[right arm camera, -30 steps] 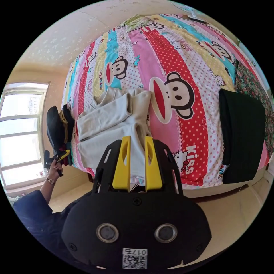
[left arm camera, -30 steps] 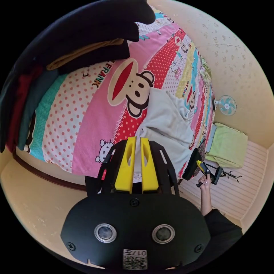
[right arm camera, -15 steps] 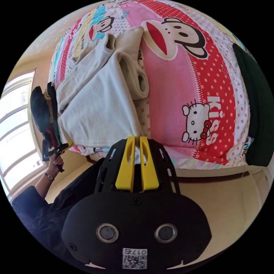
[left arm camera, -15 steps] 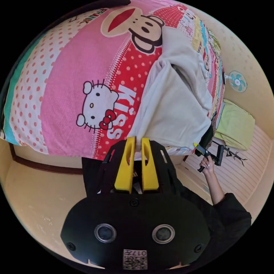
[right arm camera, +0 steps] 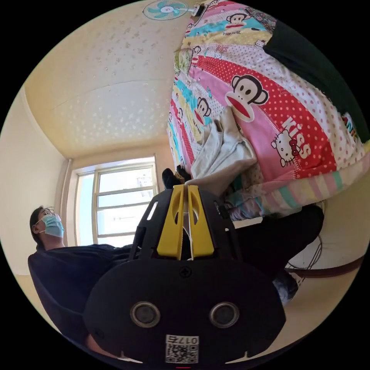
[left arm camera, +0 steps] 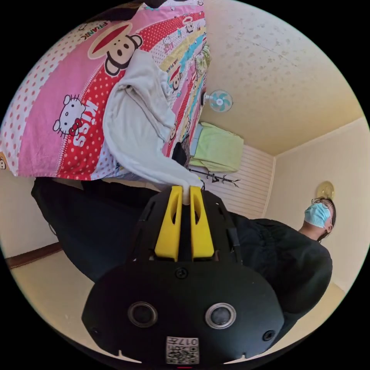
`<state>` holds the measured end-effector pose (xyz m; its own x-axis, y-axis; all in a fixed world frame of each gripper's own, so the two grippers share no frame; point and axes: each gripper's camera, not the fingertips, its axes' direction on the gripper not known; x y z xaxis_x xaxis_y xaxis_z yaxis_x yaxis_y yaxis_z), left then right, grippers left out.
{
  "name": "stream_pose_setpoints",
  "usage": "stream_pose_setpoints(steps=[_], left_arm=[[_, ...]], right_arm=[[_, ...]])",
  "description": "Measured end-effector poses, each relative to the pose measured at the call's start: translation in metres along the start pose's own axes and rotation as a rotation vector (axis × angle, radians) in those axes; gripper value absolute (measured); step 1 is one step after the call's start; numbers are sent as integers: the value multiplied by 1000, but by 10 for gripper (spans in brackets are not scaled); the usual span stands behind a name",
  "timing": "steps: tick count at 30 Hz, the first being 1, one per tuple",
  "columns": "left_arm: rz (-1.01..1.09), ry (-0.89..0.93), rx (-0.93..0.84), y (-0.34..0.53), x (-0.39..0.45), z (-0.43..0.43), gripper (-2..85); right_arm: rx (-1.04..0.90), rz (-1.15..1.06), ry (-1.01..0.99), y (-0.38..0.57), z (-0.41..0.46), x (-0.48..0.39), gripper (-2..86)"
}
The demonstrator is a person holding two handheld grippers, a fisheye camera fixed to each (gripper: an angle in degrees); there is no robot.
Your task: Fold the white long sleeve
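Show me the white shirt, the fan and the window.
shirt (left arm camera: 135, 127), left gripper view, on the lifted body panel.
fan (left arm camera: 219, 101), left gripper view, on the blades.
window (right arm camera: 119, 204), right gripper view, on the glass panes.

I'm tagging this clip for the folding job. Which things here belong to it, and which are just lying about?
Part of the job:
white long sleeve
left gripper
right gripper
bed

Just lying about:
fan
green cloth
dark folded clothes
window
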<state>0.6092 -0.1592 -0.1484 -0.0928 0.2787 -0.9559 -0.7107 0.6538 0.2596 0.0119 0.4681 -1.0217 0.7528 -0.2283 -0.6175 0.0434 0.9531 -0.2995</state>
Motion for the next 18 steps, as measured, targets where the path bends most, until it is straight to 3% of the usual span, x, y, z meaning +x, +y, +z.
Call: stream_pose_setpoints(steps=[7,11,14,18], left_arm=[[169,14,161,-139,50,18,45],[170,-158,363,-209,76,15,94],[161,-330,350,-223,78,35,99],[86,-747,242,-208,43,89,113]], right_arm=[[106,-48,-55,-161,101,-37,24],[178,131,68,-230,144,-45,32],[200,76,183,-250,168,-50,43],[-16,-53,708,-241,218,-21,71]])
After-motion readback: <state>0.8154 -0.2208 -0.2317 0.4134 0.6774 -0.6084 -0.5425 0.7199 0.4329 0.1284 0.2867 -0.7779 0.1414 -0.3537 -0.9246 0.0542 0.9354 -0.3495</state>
